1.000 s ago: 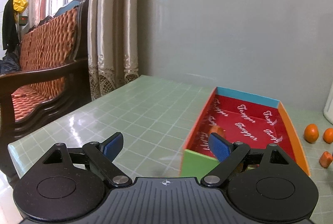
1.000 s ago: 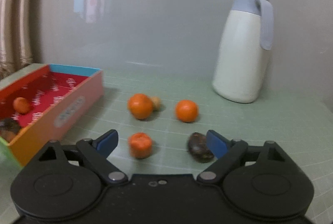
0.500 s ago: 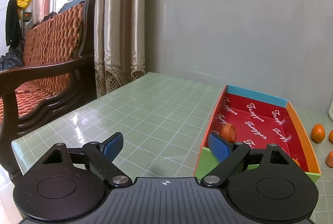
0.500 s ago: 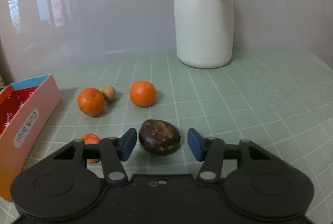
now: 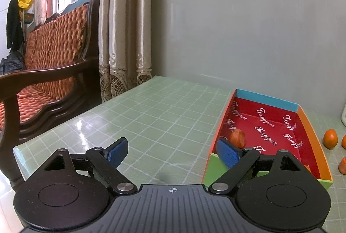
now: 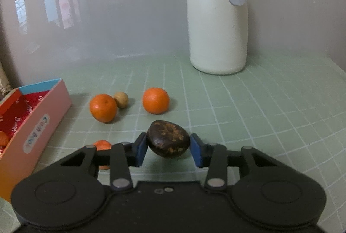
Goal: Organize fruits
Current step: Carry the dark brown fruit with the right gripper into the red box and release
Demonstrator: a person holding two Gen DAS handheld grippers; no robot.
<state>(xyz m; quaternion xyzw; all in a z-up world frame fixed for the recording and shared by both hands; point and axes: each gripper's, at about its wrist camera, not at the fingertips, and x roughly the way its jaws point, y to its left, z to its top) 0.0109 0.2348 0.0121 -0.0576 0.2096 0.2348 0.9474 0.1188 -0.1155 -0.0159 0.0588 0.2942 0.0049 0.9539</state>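
A dark brown speckled fruit (image 6: pixel 168 138) lies on the green gridded table between the blue pads of my right gripper (image 6: pixel 168 140). The jaws are closing and both pads touch its sides. Behind it lie two oranges (image 6: pixel 103 107) (image 6: pixel 155 100) and a small tan fruit (image 6: pixel 121 99). A smaller orange fruit (image 6: pixel 101 145) sits half hidden behind the left finger. The colourful box (image 6: pixel 43 111) with a red lining stands at the left. My left gripper (image 5: pixel 170 144) is open and empty over the table, just left of the box (image 5: pixel 309 124), which holds an orange fruit (image 5: pixel 237 137).
A white jug with a grey handle (image 6: pixel 218 21) stands at the back by the grey wall. A wooden bench with orange cushions (image 5: pixel 54 55) and curtains (image 5: pixel 125 27) lie beyond the table's left edge. More oranges (image 5: pixel 330 138) show right of the box.
My right gripper has swung right from the small orange fruit to the dark fruit and closed its jaws from wide apart onto it. The left gripper has stayed open and nearly still.
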